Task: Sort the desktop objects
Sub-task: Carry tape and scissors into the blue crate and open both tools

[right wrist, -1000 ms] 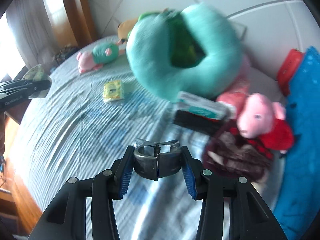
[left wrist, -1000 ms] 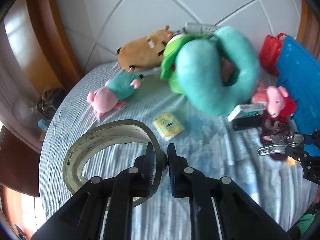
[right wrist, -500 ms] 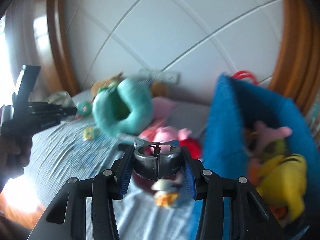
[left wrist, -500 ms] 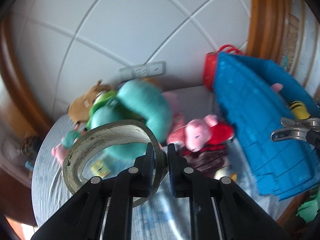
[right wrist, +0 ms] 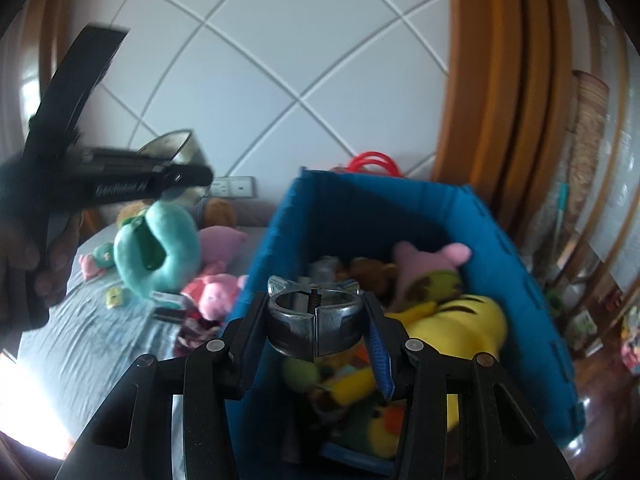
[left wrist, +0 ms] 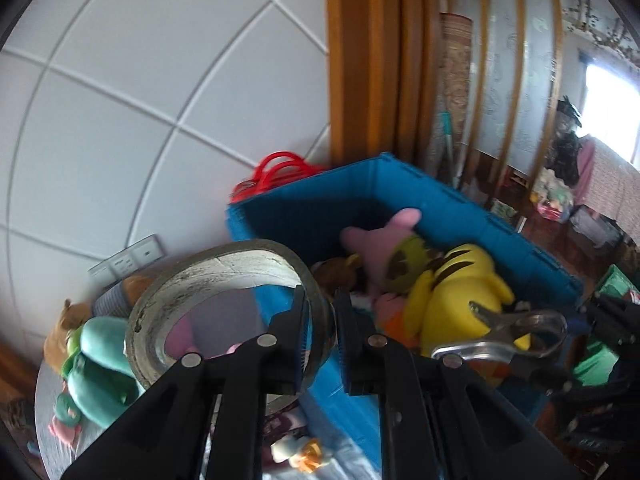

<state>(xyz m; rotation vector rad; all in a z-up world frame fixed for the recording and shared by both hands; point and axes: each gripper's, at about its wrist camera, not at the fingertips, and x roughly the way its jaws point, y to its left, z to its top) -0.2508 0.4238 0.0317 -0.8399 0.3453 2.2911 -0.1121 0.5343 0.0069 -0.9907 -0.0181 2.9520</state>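
Left tongs point(left wrist: 320, 320) clenched across the stiff, light tape roll's point(left wrist: 224, 304) wall, right tongs point(right wrist: 316, 332) gripping the hard, slippery metal clamp point(right wrist: 314, 322) over the blue bin point(right wrist: 500, 248).

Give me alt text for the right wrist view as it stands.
The right gripper fingers clamp a metal spring clip above an open blue bin filled with plush toys, including a yellow one. At left, the left gripper holds a tape roll over a striped cloth scattered with more plush.
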